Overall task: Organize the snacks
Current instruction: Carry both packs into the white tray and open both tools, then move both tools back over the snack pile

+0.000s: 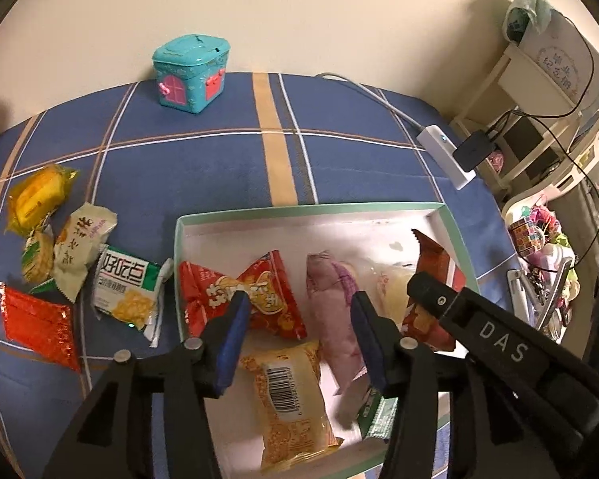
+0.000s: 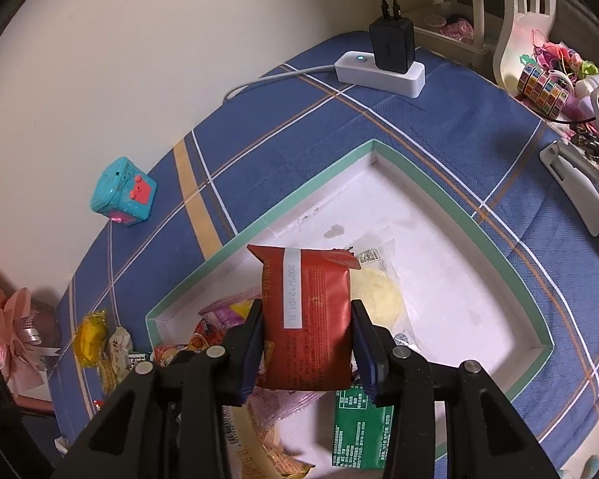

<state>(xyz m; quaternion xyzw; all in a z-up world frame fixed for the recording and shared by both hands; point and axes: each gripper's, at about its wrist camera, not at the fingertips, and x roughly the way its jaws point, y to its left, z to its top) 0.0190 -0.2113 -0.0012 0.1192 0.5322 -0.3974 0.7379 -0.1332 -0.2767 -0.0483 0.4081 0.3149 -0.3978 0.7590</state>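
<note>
A white box with a green rim (image 1: 311,208) (image 2: 411,163) lies on the blue plaid cloth and holds several snack packets: a red candy-shaped one (image 1: 239,291), a purple one (image 1: 331,303), a yellow one (image 1: 287,399) and a pale one (image 2: 379,299). My right gripper (image 2: 307,327) is shut on a red-brown packet (image 2: 307,319) and holds it above the box; this also shows in the left wrist view (image 1: 431,291). My left gripper (image 1: 299,335) is open and empty over the box's near part. Loose packets lie left of the box: yellow (image 1: 36,199), cream (image 1: 80,247), green-white (image 1: 125,291), red foil (image 1: 40,323).
A teal toy box (image 1: 191,72) stands at the back by the wall. A white power strip with a black charger (image 2: 383,64) and its cable lie at the back right. A phone stand (image 2: 579,183) and cluttered shelves are to the right. A pink bouquet (image 2: 12,327) lies left.
</note>
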